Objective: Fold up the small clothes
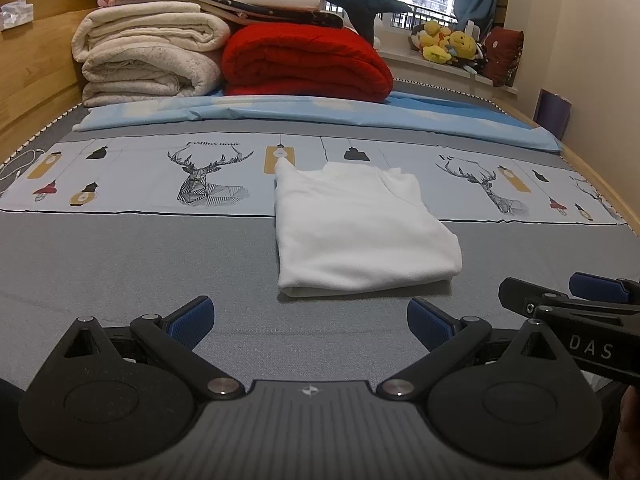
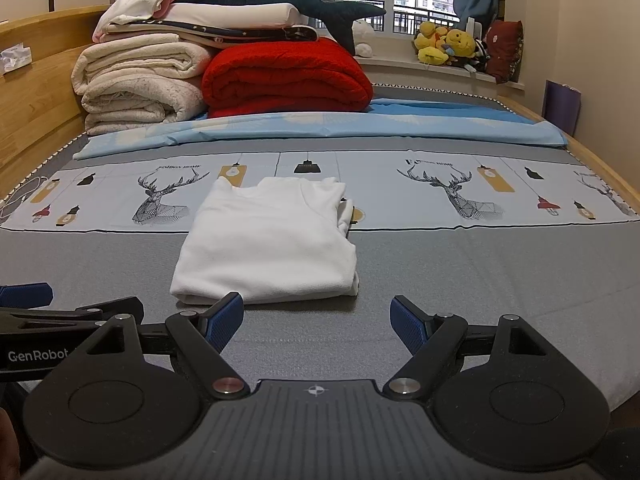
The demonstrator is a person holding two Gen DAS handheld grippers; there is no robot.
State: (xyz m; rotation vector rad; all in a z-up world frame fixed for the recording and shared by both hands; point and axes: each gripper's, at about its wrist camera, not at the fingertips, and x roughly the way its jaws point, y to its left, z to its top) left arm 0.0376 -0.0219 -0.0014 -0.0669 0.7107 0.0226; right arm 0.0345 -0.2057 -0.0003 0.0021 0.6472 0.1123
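White shirt (image 2: 268, 240) lies folded on the bed (image 2: 480, 280); both the left gripper (image 1: 310, 320) and right gripper (image 2: 316, 320) hover spread and empty. Pinch its near corners together, evenly.

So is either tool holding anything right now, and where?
Nothing is held. The left tool and right tool are both open, short of the folded white garment.

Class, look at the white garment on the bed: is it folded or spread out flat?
Folded. The white garment lies as a compact rectangle with doubled layers showing along its near edge, sleeves tucked in. Both tongs are open and clear of it.
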